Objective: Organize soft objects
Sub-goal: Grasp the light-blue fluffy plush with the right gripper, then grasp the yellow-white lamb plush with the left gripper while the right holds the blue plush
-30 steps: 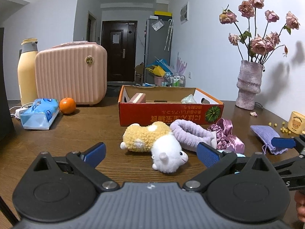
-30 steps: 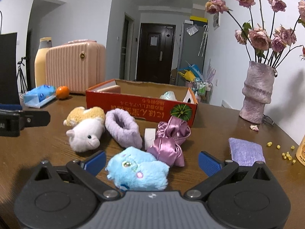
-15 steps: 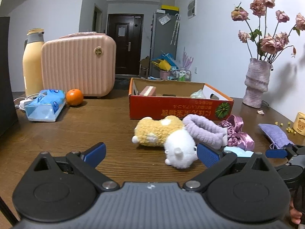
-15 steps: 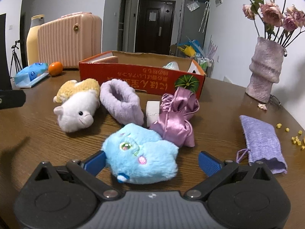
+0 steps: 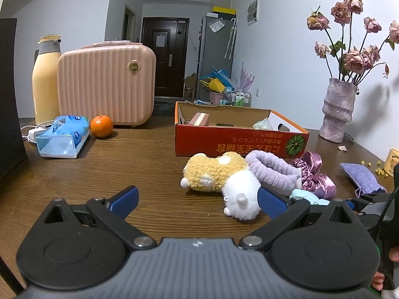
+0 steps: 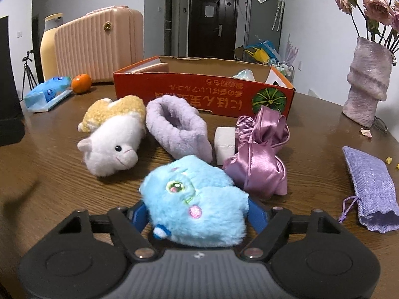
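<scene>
Progress entry, largest item first. Worktop (image 6: 311, 137) carried nearly all of the soft things, so most of the sorting was judged still to do. Red cardboard box (image 6: 199, 87), taken to be the destination, sat at the back; it held only a pink-and-white block (image 5: 198, 119) and a pale crumpled item (image 6: 244, 74), neither clearly identifiable.

Outside the box, in front of it: purple fluffy headband (image 6: 178, 128), yellow-and-white plush (image 6: 112, 134) touching its left side, satin purple pouch (image 6: 259, 154) on its right, a small white block (image 6: 225, 144) between headband and pouch. Lilac drawstring bag (image 6: 369, 189) lay well apart, to the right.

Blue plush (image 6: 197, 201) lay nearest, between the jaws of the right gripper (image 6: 197, 215). Jaws were closing; both pads sat against the fur, though a firm squeeze could not be confirmed. Plush was not yet lifted.

Left gripper (image 5: 197, 203) hovered wide open and empty over bare worktop, left of the yellow-and-white plush.

Judgement: early stage, first of several pickups under way.
</scene>
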The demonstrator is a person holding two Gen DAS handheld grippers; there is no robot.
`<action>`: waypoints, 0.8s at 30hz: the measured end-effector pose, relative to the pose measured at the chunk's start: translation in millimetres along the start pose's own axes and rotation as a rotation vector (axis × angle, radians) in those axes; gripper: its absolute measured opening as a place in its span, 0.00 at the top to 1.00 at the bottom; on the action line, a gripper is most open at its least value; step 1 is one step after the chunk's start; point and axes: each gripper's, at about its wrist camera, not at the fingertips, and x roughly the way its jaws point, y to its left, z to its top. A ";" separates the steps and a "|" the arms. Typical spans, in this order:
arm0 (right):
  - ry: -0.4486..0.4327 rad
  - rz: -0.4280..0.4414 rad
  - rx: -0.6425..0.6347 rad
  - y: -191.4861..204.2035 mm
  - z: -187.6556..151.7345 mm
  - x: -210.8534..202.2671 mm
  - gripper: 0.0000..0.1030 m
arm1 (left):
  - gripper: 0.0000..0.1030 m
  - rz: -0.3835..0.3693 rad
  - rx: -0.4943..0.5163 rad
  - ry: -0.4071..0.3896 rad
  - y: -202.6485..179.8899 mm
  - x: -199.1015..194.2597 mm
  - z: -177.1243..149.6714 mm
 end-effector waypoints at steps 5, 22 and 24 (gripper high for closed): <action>-0.033 0.013 0.013 -1.9 -0.1 -6.4 0.25 | 0.00 -0.001 -0.002 -0.009 0.4 -2.0 0.6; -0.167 0.005 0.038 -9.1 0.2 -32.4 0.25 | 0.00 0.009 -0.003 -0.009 0.6 -0.5 -0.1; -0.180 0.006 0.043 -10.3 0.1 -35.0 0.25 | 0.00 0.013 -0.003 -0.005 0.5 0.8 -0.5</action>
